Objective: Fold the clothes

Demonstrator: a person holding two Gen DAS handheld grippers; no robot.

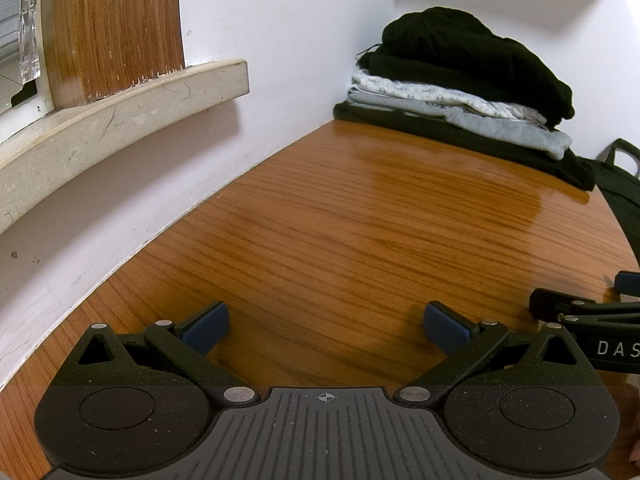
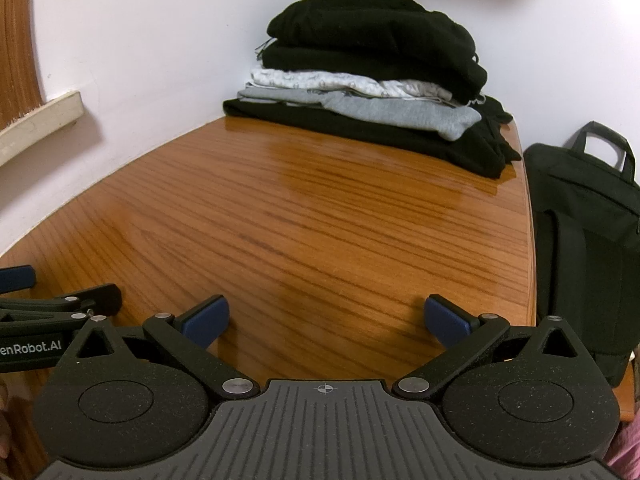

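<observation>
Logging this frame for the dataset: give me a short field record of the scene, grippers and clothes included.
surface: wooden table, bare in front of both grippers
clothes: folded stack at far corner by the wall; black, patterned white, grey, black layers
left gripper: open, holding nothing
right gripper: open, holding nothing
beside table: black bag

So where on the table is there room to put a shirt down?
The bare wooden table is free between both open tongs, the white wall and the clothes pile. Only the far corner is crowded, with a black bag past the right edge.
</observation>
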